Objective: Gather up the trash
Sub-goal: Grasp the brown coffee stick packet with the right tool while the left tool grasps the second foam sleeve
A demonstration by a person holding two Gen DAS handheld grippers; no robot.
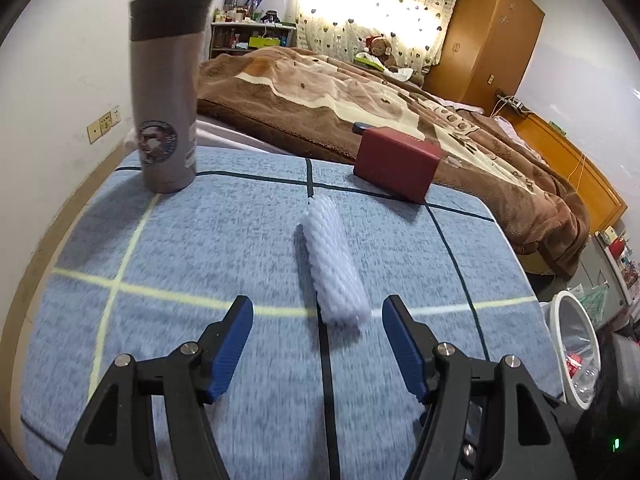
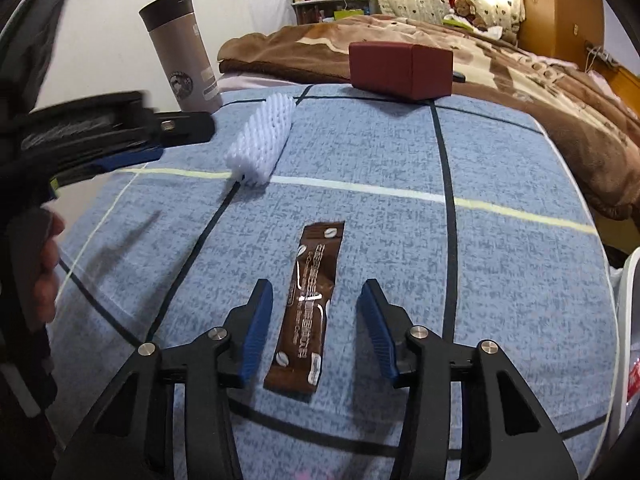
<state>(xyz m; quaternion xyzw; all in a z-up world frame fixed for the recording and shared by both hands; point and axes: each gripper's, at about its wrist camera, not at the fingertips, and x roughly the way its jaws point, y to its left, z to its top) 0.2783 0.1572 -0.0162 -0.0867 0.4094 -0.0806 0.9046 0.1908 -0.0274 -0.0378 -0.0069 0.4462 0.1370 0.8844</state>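
A: Where's the trash?

B: Two pieces, both lying flat on the blue checked cloth [image 2: 500, 280]. The brown wrapper [image 2: 308, 312] sits at the centre of the right wrist view, its long side running from six towards twelve o'clock. The white foam net sleeve [image 1: 334, 264] lies at the centre of the left wrist view, angled from about eleven down to five o'clock.

A: And the grippers?

B: The right gripper [image 2: 316, 320] has its blue-padded fingers apart, one on each side of the wrapper's lower half, with a gap between each pad and the wrapper. The left gripper [image 1: 318, 340] also stands with its fingers spread; the near end of the sleeve lies just ahead of the tips, closer to the right-hand pad, and I see no contact.

A: Can the right camera see the left gripper?

B: Yes, at nine to ten o'clock, blurred, with a hand [image 2: 46, 264] on its grip at about nine. From there the sleeve is at eleven o'clock, just beyond the left gripper's tip.

A: What else is around?

B: A grey tumbler [image 1: 168, 92] stands upright at ten o'clock in the left view, on the cloth's far corner. A dark red box [image 1: 396, 164] sits at one o'clock on the far edge, against a brown blanket [image 1: 360, 92] spread over the bed behind. At four o'clock, off the cloth's edge, is a white bin [image 1: 576, 352] with a clear liner.
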